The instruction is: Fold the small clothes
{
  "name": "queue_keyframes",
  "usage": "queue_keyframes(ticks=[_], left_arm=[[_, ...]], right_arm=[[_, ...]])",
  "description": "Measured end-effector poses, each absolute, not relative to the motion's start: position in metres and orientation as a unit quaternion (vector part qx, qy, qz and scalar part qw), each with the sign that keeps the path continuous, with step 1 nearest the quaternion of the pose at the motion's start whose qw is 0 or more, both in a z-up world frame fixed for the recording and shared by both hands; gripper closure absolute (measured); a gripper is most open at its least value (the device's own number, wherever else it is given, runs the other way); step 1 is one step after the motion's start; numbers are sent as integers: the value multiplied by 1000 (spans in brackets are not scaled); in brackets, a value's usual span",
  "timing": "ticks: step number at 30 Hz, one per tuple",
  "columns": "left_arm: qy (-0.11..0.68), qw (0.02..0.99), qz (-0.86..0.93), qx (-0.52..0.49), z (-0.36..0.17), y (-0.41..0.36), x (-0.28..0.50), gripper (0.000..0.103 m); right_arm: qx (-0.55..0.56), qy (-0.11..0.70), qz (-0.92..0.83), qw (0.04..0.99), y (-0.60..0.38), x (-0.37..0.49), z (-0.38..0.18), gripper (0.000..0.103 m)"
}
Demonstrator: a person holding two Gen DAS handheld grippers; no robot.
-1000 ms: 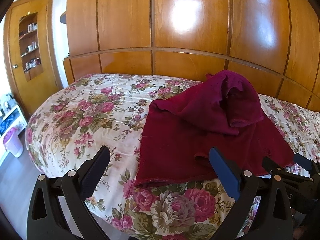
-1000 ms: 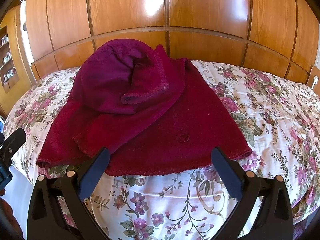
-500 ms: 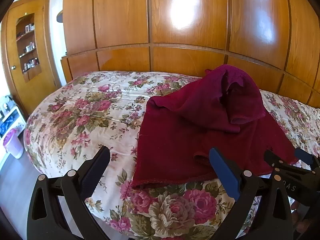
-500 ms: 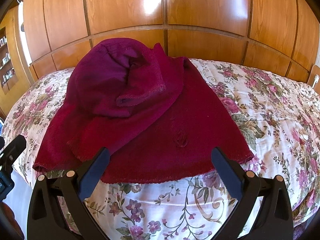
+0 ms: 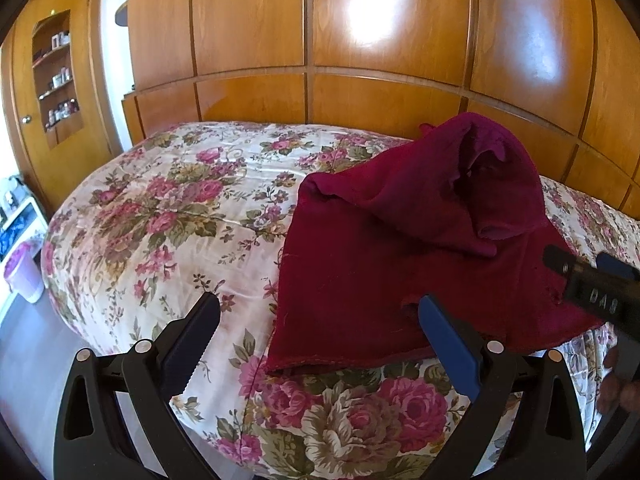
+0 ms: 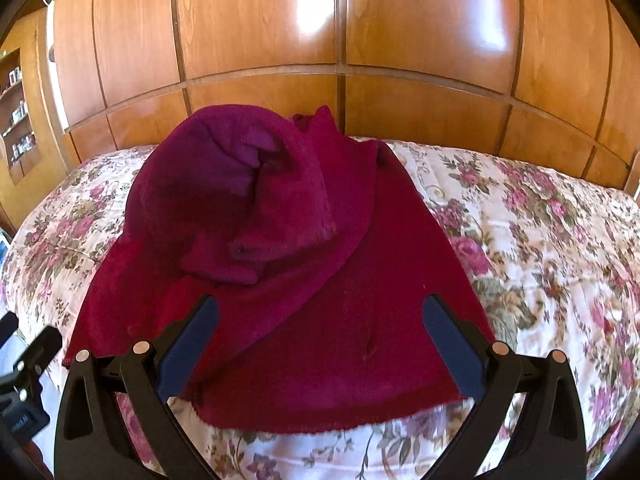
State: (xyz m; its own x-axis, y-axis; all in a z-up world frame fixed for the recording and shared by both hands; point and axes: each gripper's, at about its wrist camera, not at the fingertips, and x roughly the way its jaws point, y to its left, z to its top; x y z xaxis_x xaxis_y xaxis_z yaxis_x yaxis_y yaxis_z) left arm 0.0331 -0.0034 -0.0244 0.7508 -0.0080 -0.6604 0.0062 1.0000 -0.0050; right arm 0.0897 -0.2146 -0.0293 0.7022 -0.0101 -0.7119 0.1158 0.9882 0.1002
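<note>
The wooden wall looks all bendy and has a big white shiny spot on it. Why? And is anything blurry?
Left wrist view: the fisheye lens curves the wooden wall, and the white spot is light glaring off its glossy panels. Right wrist view: same curving and glare on the wall, and the floral bedspread is smeared at the right edge, while the red garment looks a little soft.

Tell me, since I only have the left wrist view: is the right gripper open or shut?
Observer: Open. The right gripper has nothing between its fingers and hangs over the near part of the garment.
Operator: Its body hides the garment's right corner from me. Is that corner on the bed?
Observer: Yes, the corner lies flat on the bedspread.
Operator: Any detail on the front panel?
Observer: A small dark spot near the hem, possibly a button. It is too blurred to be sure.
</note>
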Motion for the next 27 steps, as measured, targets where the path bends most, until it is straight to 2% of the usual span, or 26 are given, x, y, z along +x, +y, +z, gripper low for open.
queue_keyframes(ticks=[9, 12, 16, 18, 19, 20, 22, 24, 26, 27], left_arm=[[359, 932, -32, -46, -30, 34, 41, 5], [372, 925, -43, -69, -35, 54, 43, 5], [381, 920, -40, -81, -39, 76, 41, 5], [379, 921, -42, -77, -39, 85, 41, 5], [380, 921, -43, -72, -39, 88, 40, 5], [381, 921, -46, -68, -39, 92, 39, 5], [380, 921, -54, -64, -38, 98, 38, 7], [385, 918, -68, -64, -38, 103, 38, 24], [395, 912, -83, -79, -40, 108, 39, 28], [396, 909, -92, -91, -41, 110, 40, 35]], right_arm=[[55, 382, -25, 922, -221, 149, -23, 3], [50, 400, -16, 915, -220, 177, -31, 9], [35, 418, -18, 907, -219, 208, -40, 26], [22, 431, -7, 902, -217, 220, -44, 55], [17, 447, 11, 894, -215, 227, -47, 87], [13, 453, 19, 891, -213, 228, -46, 95], [-12, 443, 33, 896, -203, 230, -35, 95], [-36, 425, 52, 903, -187, 233, -18, 95], [-60, 399, 76, 912, -163, 241, 6, 96], [-69, 384, 92, 916, -146, 248, 22, 96]])
